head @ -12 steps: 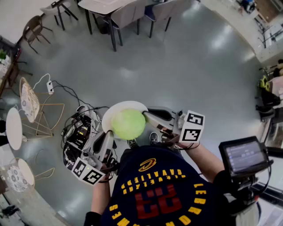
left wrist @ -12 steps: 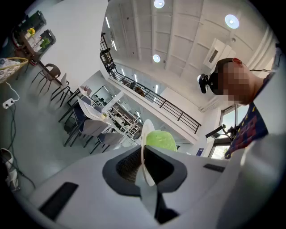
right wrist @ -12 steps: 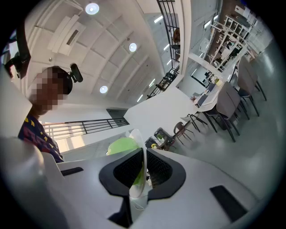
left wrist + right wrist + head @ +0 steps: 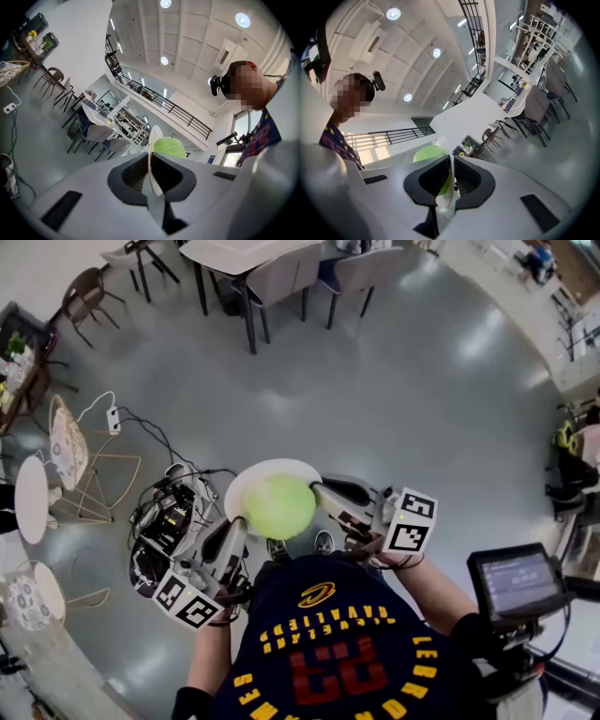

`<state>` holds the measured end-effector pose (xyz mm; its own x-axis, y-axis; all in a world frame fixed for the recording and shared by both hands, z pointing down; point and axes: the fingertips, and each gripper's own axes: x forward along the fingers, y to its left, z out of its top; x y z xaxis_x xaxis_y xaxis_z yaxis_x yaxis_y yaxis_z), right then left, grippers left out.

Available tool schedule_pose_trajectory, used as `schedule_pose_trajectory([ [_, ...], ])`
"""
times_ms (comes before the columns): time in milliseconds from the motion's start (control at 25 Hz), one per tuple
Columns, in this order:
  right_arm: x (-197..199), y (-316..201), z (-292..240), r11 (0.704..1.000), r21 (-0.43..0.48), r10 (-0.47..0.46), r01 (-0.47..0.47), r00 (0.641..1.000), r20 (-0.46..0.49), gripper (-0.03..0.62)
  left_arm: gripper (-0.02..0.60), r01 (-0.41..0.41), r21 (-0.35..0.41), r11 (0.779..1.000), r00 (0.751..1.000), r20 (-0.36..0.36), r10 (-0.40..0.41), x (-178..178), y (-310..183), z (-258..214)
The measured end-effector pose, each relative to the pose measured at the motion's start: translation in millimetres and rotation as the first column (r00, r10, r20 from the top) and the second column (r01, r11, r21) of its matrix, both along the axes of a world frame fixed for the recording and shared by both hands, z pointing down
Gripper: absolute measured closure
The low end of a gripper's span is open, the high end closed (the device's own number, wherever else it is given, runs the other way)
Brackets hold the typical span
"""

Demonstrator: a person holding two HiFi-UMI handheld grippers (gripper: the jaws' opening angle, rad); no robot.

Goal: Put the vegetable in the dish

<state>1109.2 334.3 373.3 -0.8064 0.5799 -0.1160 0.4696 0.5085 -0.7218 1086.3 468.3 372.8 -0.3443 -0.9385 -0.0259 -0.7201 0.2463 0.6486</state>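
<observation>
Above the grey floor (image 4: 422, 409) we hold a white dish (image 4: 270, 466) in the air, nothing under it. The round green vegetable (image 4: 279, 505) sits in the dish and covers most of it. Our left gripper (image 4: 234, 532) is clamped on the dish's left rim, and our right gripper (image 4: 324, 491) is clamped on its right rim.

In the head view the vegetable (image 4: 278, 506) hides the middle of the dish (image 4: 236, 491) and its rim from three to six o'clock; in both gripper views the jaws cover the vegetable's lower half.
</observation>
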Motion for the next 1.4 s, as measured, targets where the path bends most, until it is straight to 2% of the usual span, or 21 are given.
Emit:
schedule_pose_trajectory([
  [240,7.1,-40.6,4.9,1.000,-0.007,-0.009,0.009,1.000,-0.017,0.572,0.561,0.031,-0.016,0.999,0.999,-0.034,-0.032,6.7,-39.1,-2.2],
  [480,11.3,-35.3,19.4,0.996,0.000,-0.085,0.085,0.995,-0.044,0.572,0.561,0.098,-0.038,0.994,0.992,-0.073,-0.100,19.4,-32.4,12.7],
  [600,-1.5,-28.8,25.2,0.993,-0.007,-0.121,0.121,0.991,-0.064,0.572,0.561,0.143,-0.036,0.989,0.985,-0.092,-0.146,11.8,-24.9,18.3],
  [760,-37.4,-17.6,31.4,0.988,0.004,-0.153,0.154,0.985,-0.074,0.572,0.561,0.179,-0.021,0.984,0.977,-0.117,-0.180,-17.9,-12.5,28.3],
  [1120,-141.3,23.9,27.3,0.989,0.062,-0.124,0.131,0.987,-0.102,0.573,0.561,0.152,0.009,0.988,0.978,-0.148,-0.149,-124.6,29.5,29.0],
  [1240,-170.8,44.0,28.2,0.988,0.083,-0.118,0.130,0.984,-0.133,0.572,0.561,0.149,0.000,0.989,0.969,-0.197,-0.146,-157.4,49.7,34.8],
  [1400,-208.7,69.3,38.7,0.986,0.086,-0.123,0.141,0.974,-0.192,0.572,0.561,0.188,0.016,0.982,0.934,-0.311,-0.174,-191.4,76.1,54.7],
])
